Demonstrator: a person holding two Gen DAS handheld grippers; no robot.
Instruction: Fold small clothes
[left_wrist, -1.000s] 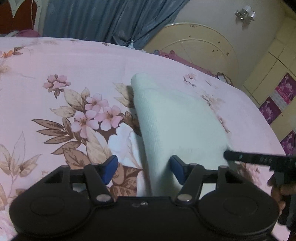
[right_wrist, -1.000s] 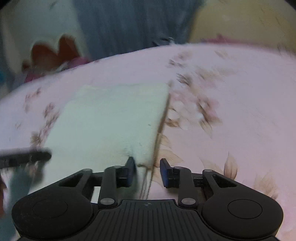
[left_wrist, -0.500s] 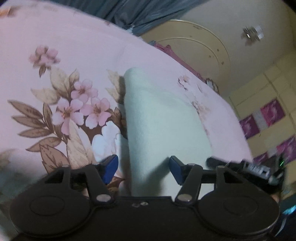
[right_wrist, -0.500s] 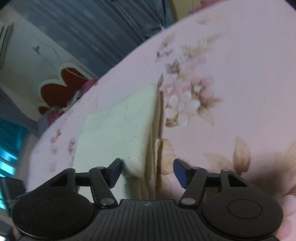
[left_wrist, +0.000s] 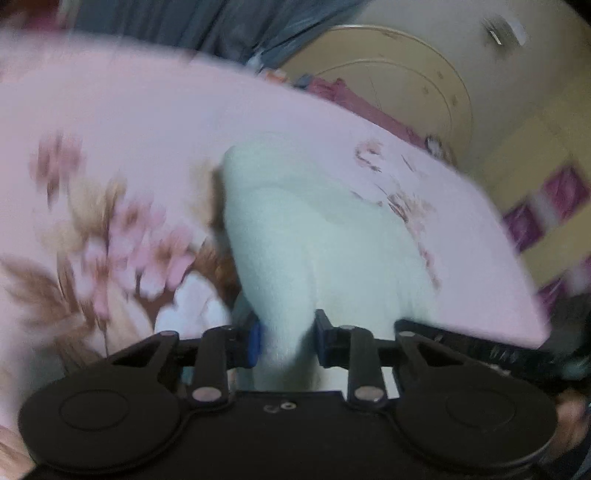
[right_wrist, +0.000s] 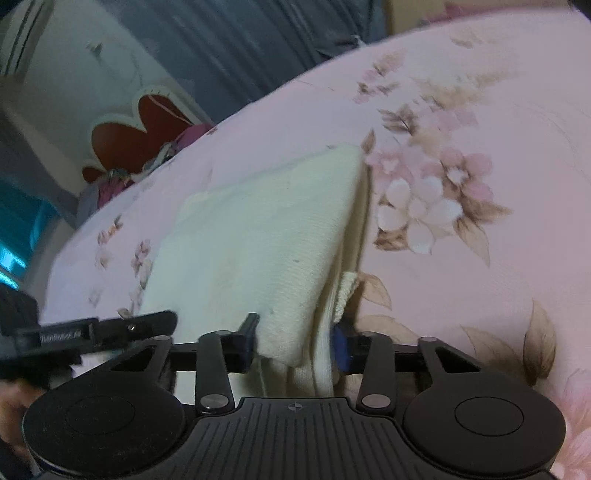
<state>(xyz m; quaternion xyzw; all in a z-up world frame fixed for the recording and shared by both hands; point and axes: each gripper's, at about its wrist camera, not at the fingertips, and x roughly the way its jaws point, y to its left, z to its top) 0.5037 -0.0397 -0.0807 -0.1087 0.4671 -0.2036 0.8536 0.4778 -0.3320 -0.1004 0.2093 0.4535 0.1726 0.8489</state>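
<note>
The folded cream knitted garment lay on the pink floral bedsheet, its near corners bunched between both grippers' closing jaws, left gripper and right gripper.

The cloth is lying on the bed, running from frame centre to the bottom edge. A curtain is hanging behind, upper left.
</note>
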